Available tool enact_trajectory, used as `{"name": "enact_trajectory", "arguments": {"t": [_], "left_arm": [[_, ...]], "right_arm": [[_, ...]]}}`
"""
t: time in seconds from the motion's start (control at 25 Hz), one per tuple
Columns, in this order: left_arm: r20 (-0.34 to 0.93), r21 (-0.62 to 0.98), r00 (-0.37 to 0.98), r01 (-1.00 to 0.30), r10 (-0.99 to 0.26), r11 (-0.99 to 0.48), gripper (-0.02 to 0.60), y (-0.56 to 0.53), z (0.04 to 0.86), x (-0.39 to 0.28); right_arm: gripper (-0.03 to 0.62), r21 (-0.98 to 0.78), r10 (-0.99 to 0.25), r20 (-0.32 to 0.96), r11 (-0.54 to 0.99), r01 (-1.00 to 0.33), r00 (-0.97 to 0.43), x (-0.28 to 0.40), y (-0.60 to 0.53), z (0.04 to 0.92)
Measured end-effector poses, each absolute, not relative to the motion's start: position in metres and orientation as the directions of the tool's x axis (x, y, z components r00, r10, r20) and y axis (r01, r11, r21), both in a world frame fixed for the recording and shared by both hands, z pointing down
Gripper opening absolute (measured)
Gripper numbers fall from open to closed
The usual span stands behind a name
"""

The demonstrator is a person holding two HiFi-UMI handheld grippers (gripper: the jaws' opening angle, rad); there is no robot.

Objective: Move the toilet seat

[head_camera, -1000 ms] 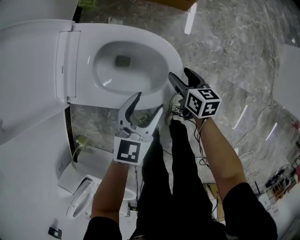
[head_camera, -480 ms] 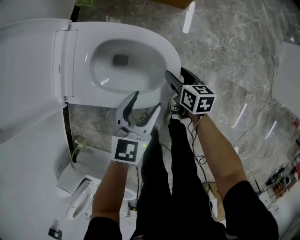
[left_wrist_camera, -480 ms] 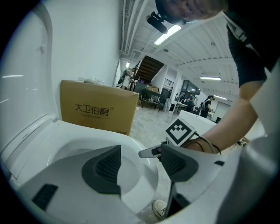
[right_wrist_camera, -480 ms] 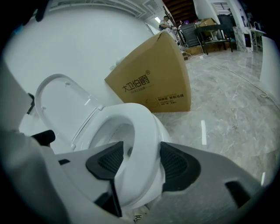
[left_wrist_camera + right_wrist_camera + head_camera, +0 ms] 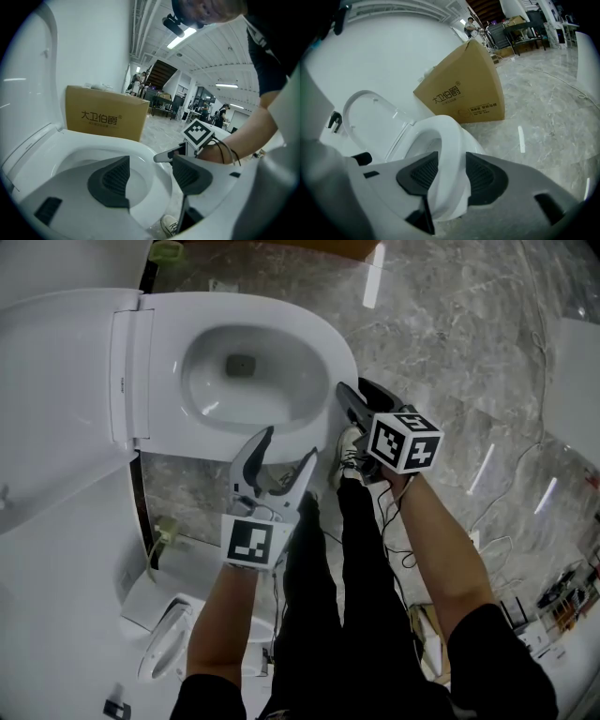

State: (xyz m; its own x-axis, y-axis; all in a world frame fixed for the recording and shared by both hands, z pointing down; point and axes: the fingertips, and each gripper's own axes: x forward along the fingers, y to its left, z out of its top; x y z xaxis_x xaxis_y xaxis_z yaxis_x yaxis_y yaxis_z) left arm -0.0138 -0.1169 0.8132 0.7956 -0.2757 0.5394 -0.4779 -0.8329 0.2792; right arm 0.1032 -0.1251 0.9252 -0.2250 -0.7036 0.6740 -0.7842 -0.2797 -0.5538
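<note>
A white toilet stands with its lid (image 5: 56, 381) up and its seat (image 5: 281, 315) down around the bowl. My right gripper (image 5: 352, 390) is at the seat's front rim. In the right gripper view the rim (image 5: 450, 140) runs between the two dark pads, and the right gripper (image 5: 447, 176) has just been closing, so both pads now press on it. My left gripper (image 5: 289, 446) hovers open beside the bowl's near edge. Nothing lies between its pads in the left gripper view, where the left gripper (image 5: 150, 176) looks over the seat (image 5: 140, 152) into the bowl.
A brown cardboard box (image 5: 464, 93) stands on the marble floor behind the toilet. The person's legs and a shoe (image 5: 352, 451) are under the grippers. Cables (image 5: 487, 512) trail on the floor at the right. White fittings (image 5: 159, 652) lie at the lower left.
The right gripper's jaws have narrowed onto the seat's front rim, and it has risen slightly. The left gripper has stayed where it was.
</note>
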Motion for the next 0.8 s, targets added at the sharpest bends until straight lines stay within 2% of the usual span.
{"name": "enact_trajectory", "arguments": {"t": [0.4,0.8], "left_arm": [[0.524,0.265,0.819,-0.417,-0.233,-0.869,0.27,-0.104,0.789,0.0],[0.503,0.243,0.829,-0.406,-0.243,-0.881,0.27,-0.103,0.762,-0.001]], "right_arm": [[0.193,-0.622,-0.765,0.592,-0.23,-0.749,-0.256,0.098,-0.13,0.859],[0.192,-0.65,-0.803,0.524,-0.162,-0.743,-0.284,0.088,-0.142,0.793]]}}
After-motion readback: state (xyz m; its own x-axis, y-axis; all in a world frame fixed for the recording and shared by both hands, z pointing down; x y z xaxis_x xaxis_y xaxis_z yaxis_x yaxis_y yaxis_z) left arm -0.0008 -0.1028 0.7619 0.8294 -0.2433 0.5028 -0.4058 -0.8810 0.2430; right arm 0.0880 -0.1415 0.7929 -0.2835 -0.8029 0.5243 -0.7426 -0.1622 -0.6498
